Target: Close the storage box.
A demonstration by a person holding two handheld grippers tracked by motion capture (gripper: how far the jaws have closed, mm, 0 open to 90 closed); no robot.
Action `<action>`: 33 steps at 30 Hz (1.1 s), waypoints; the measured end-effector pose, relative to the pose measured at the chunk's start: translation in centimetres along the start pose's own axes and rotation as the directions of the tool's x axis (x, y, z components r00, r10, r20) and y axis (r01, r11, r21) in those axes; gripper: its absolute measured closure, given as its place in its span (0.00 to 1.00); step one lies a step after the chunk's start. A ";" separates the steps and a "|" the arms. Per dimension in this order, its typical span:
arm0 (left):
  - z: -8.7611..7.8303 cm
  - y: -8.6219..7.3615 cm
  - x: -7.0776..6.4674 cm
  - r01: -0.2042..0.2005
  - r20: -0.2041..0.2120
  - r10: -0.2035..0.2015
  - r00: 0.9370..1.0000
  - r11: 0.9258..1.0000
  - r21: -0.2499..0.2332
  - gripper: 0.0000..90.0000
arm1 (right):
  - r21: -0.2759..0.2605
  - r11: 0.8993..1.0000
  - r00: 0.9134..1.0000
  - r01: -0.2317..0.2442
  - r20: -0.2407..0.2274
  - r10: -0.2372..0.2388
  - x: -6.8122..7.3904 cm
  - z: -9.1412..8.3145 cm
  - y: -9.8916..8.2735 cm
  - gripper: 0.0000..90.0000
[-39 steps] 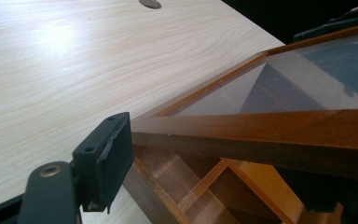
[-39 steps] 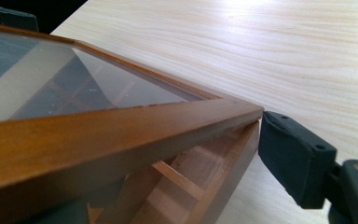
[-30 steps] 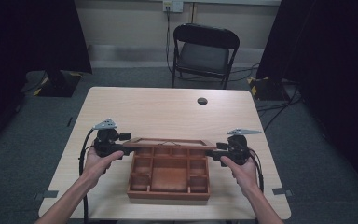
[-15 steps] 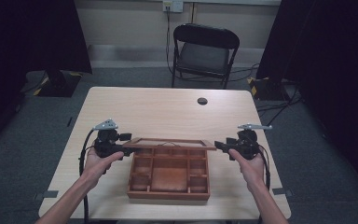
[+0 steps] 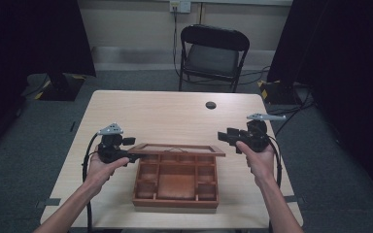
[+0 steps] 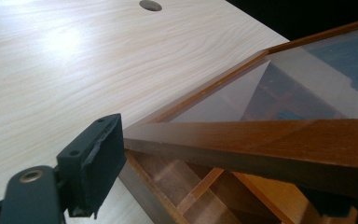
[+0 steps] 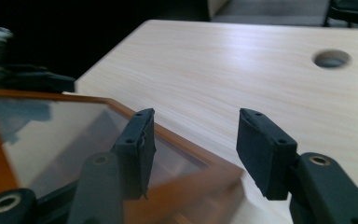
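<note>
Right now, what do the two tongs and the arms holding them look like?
Both tongs are black. The left tongs and right tongs each carry a grey three-cornered plate on top and trail a black cable. Up close, the flat rectangular pads are dark with small screw holes, on arms with brass-coloured rivets. Both forearms are bare, with no sleeves in sight.

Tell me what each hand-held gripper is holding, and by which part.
The left hand-held gripper grips the glass-paned wooden lid of the compartment box by its left frame edge. The right hand-held gripper is open, clear of the lid, holding nothing.
</note>
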State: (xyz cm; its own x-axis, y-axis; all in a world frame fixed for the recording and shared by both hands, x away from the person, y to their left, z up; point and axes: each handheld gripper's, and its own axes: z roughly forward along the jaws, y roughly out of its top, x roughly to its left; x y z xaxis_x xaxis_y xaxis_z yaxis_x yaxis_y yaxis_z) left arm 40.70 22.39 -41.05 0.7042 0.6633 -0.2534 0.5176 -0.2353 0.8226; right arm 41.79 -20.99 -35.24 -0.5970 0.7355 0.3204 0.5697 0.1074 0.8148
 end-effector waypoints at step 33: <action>0.0 -1.6 -0.4 -0.018 -0.005 0.018 1.000 0.999 0.034 0.18 | 0.234 0.935 0.895 0.265 -0.420 -0.149 10.5 4.7 1.5 0.78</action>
State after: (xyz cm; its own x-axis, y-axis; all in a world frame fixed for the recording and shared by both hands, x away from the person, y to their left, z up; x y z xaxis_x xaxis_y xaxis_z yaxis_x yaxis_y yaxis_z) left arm 39.58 22.54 -42.30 0.7110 0.6624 -0.2359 0.5211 -0.2711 0.8093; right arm 39.04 -9.91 -32.91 -0.8563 0.3616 0.3687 0.5069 0.4521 0.7339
